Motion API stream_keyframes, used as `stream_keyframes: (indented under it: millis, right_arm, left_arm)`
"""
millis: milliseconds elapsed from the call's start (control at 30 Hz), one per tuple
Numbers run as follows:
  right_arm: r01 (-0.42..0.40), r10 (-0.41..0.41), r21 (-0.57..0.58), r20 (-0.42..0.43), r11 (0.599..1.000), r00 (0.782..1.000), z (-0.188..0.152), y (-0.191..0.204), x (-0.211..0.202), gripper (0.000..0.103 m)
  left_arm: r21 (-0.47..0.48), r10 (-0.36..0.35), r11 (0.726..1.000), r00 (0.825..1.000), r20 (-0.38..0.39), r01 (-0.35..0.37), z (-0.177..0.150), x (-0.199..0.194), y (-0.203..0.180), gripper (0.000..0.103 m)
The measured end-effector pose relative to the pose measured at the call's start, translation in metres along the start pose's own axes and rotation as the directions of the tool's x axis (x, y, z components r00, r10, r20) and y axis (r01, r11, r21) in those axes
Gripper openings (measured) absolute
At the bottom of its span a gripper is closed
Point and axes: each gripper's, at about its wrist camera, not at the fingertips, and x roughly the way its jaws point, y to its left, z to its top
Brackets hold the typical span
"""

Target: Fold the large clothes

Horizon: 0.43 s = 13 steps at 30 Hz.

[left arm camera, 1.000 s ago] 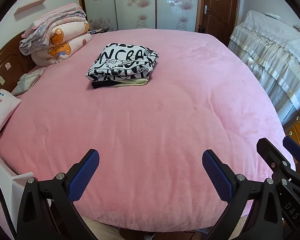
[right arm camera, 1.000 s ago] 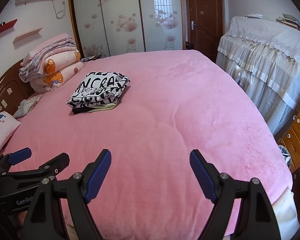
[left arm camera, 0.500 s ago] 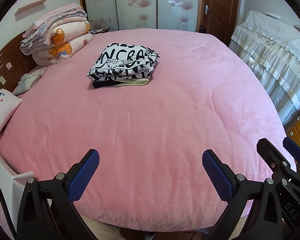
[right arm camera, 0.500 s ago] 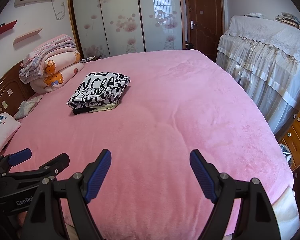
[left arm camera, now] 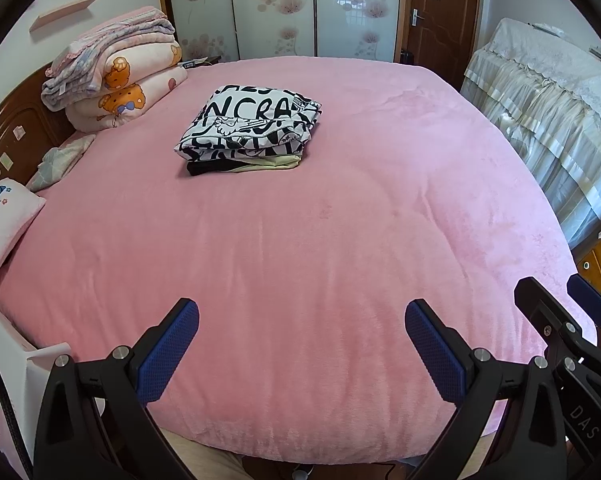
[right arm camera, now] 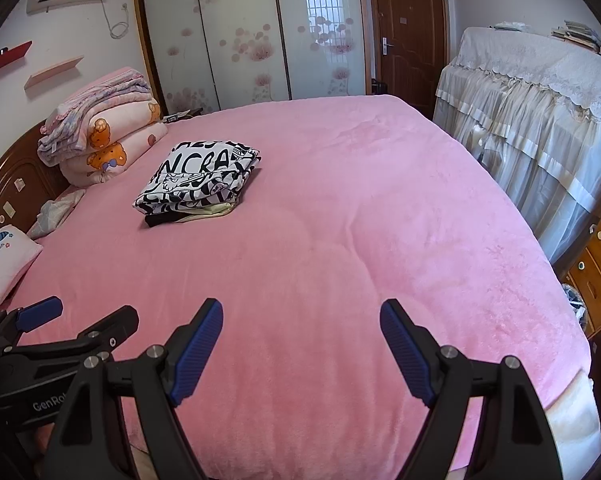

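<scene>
- I hold the left gripper (left arm camera: 302, 344) and right gripper (right arm camera: 300, 344) over the near edge of the pink plush bed (left arm camera: 340, 240), jaws wide, gripping nothing.
- The folded black-and-white lettered garment (left arm camera: 252, 124) tops a small stack toward the headboard edge, clear of my working space.
- I judge this fold finished.

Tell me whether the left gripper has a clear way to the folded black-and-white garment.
Probably yes: the left gripper is open and empty, with only bare pink blanket before the garment.
</scene>
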Motion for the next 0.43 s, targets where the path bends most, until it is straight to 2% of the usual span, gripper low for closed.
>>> stream_keyframes:
  millis: [433]
  right_arm:
    - [0.001, -0.001, 0.001, -0.003, 1.000, 1.000, -0.0002, 0.0011, 0.0013, 0.081]
  left_arm:
    - [-0.003, -0.003, 1.000, 1.000, -0.008, 0.003, -0.0006, 0.0026, 0.0013, 0.102]
